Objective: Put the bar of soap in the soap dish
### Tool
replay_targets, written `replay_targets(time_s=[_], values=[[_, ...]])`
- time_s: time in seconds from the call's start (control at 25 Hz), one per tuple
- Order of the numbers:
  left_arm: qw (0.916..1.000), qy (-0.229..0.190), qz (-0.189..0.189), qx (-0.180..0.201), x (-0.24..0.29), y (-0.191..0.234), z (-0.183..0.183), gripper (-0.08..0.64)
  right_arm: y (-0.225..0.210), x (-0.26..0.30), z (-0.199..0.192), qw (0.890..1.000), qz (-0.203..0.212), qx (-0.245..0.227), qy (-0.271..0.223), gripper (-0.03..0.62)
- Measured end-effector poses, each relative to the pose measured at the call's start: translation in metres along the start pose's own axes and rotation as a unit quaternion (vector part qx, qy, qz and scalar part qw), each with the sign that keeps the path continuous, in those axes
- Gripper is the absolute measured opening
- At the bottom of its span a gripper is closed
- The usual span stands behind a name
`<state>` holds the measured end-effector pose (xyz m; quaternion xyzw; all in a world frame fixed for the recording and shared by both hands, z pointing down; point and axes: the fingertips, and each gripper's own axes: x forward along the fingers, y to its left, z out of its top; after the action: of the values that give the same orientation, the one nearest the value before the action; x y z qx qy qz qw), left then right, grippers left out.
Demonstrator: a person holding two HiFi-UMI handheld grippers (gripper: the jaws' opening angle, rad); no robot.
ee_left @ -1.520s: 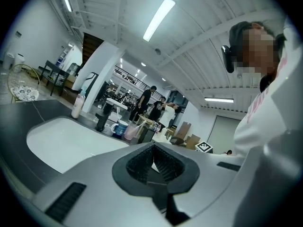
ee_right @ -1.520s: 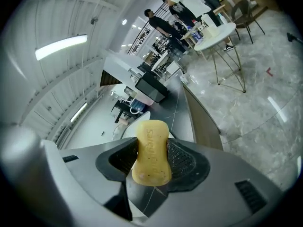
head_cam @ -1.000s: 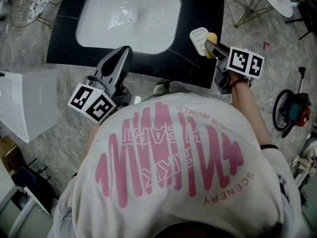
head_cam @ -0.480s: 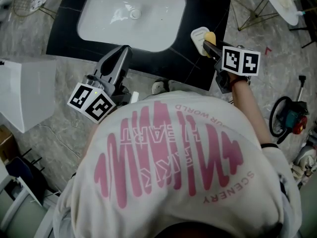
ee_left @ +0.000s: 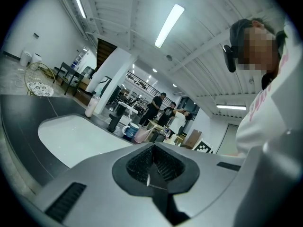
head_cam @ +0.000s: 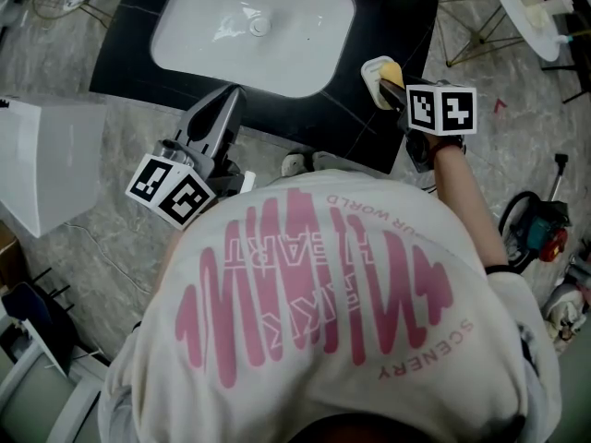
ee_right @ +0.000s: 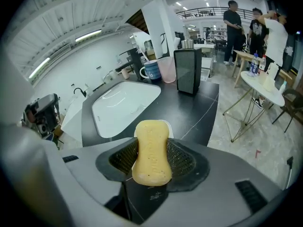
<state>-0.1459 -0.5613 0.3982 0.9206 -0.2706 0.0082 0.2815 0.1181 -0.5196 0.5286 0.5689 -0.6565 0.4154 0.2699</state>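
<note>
So, we've got the bar of soap pinched in the right gripper — jaws closed onto its narrow waist, with a good part of the bar sticking out past the pads. It sits over the white soap dish on the black counter, right of the sink. The left gripper has its jaws pressed together with nothing in them, parked by the counter's front edge.

What could go wrong, we reckon: soap is slick and the grip is on the waist only, so it could squirt out or twist as we lower it. If we let go off-centre, it may hit the rim and slide onto the counter.

The right gripper view shows the hold but only a sliver of dish behind the bar — the head view alone gives us the dish's outline and how the soap lines up over it.
</note>
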Motion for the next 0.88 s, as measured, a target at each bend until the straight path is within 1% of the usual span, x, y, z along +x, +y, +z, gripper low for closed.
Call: replay_targets(time_s=[0.16, 0.64, 0.88], values=[[1.0, -0.004, 0.007, -0.004, -0.005, 0.004, -0.001, 0.008, 0.002, 0.005, 0.001, 1.0, -0.007, -0.021, 0.016, 0.197], [0.9998, -0.012, 0.017, -0.007, -0.012, 0.008, 0.001, 0.008, 0.003, 0.011, 0.001, 0.998, -0.015, -0.045, 0.036, 0.197], [0.9997, -0.012, 0.021, -0.009, -0.014, 0.009, -0.001, 0.008, 0.002, 0.015, 0.0, 0.996, -0.021, -0.07, 0.046, 0.198]])
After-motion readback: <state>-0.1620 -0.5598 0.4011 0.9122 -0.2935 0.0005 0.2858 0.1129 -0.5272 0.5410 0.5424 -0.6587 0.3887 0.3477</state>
